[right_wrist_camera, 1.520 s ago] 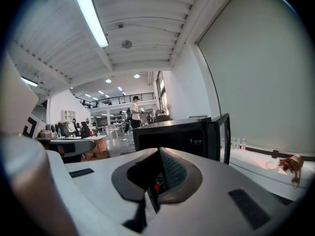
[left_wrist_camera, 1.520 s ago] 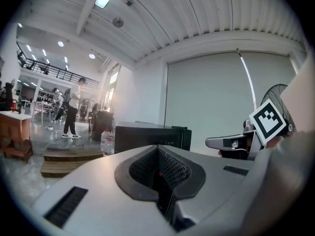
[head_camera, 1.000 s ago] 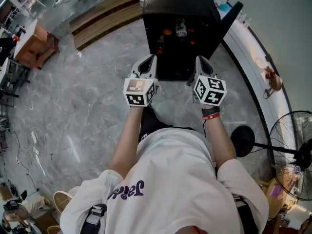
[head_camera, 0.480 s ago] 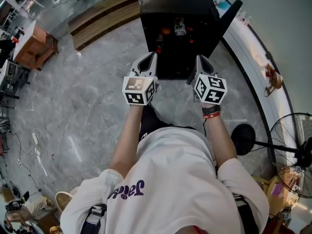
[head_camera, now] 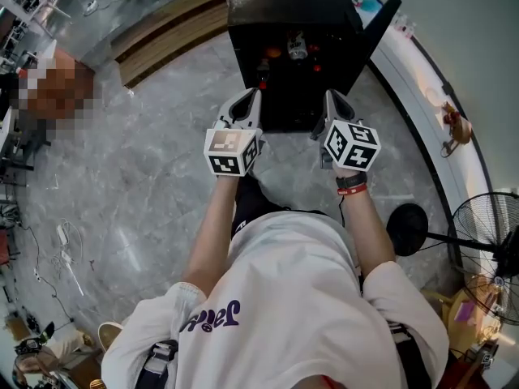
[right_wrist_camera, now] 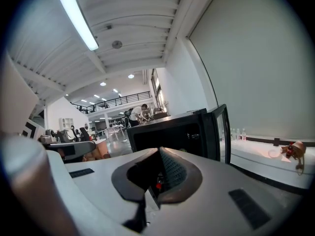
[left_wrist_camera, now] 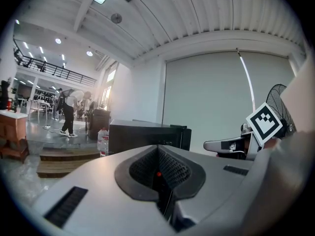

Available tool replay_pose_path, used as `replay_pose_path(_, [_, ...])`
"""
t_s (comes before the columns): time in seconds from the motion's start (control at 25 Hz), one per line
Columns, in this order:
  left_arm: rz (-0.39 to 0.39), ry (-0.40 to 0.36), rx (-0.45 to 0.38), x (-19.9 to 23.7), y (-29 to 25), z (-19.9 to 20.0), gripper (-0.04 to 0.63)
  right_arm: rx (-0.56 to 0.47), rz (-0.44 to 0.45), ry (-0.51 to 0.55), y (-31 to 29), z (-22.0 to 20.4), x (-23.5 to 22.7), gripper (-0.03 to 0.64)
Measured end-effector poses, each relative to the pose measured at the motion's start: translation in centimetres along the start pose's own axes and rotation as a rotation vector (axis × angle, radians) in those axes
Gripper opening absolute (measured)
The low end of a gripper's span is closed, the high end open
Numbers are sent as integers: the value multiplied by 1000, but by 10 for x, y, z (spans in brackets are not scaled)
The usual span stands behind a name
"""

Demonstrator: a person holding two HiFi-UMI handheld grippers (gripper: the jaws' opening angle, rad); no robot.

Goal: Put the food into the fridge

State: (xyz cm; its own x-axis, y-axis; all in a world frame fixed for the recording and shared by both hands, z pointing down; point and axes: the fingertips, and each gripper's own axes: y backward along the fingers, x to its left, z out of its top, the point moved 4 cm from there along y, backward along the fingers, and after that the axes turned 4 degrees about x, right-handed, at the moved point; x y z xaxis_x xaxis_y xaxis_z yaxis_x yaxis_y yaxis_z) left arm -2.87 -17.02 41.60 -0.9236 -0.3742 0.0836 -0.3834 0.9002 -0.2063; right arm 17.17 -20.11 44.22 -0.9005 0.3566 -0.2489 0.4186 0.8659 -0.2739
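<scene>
A small black fridge stands on the floor ahead with its door swung open to the right. Inside it I see an orange item and a pale jar or bottle, with small red things beside them. My left gripper and right gripper hover side by side just in front of the fridge's opening, both pointing at it. Each is shut, with nothing between its jaws. The left gripper view shows the fridge past the shut left gripper. The right gripper view shows the open fridge and its door.
A white ledge runs along the wall at the right, with a standing fan near it. A wooden step lies left of the fridge, with a water bottle beside it. Cables lie on the grey floor. People stand far off.
The right gripper has rolled slightly, so its marker cube sits a little differently. Both grippers stay in front of the fridge.
</scene>
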Motion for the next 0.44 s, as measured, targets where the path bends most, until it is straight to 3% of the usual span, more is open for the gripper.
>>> replay_pose_path(0.44, [12,13,35,41,-32,-4,17,47,27,-17,-56,-4,5,14])
